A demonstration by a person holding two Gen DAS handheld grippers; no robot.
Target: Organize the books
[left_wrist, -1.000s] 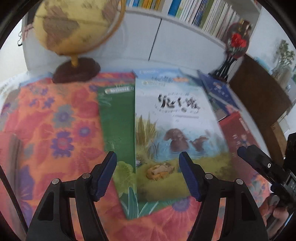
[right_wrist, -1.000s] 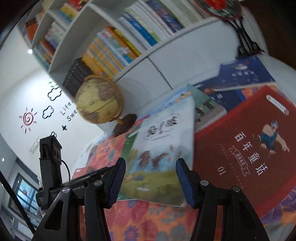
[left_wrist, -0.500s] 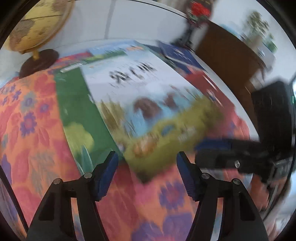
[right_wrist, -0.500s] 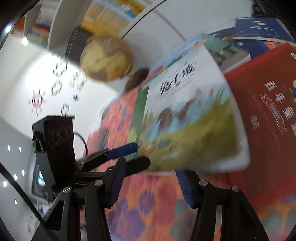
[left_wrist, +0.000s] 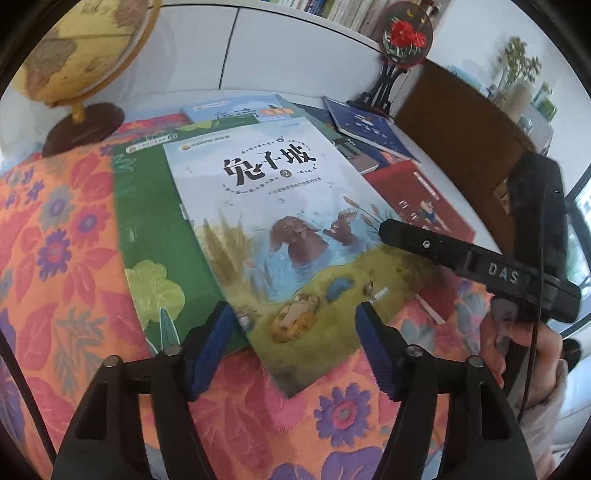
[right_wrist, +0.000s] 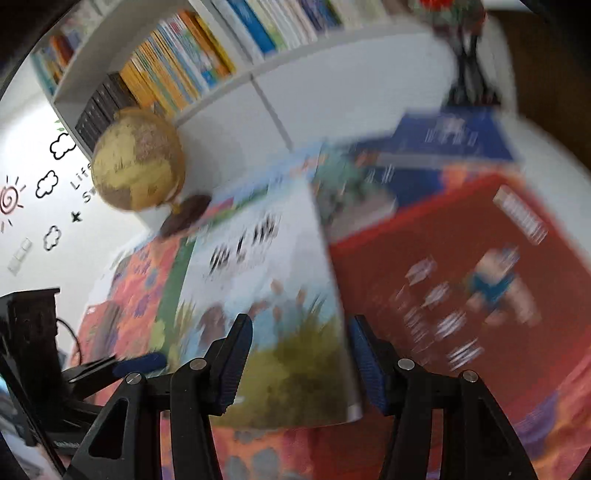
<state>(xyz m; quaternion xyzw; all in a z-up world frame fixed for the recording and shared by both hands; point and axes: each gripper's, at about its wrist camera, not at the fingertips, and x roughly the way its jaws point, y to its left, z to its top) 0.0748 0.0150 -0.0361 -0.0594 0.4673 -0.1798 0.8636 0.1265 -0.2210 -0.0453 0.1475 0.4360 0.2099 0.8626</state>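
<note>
A pale blue picture book with two brown animals in a pond lies on a green book, turned askew on the floral tablecloth. A red book and dark blue books lie to its right. My left gripper is open, its fingers either side of the picture book's near corner. My right gripper is open over the same book, beside the red book; one finger of it shows in the left wrist view above the book's right edge.
A globe on a brown stand sits at the back left. A round red-flower fan on a black stand is at the back right. White shelves of upright books rise behind. A brown cabinet stands at the right.
The picture book has rotated on the green book and now lies askew. Both grippers swung around it. The right gripper has moved in over the book's right edge.
</note>
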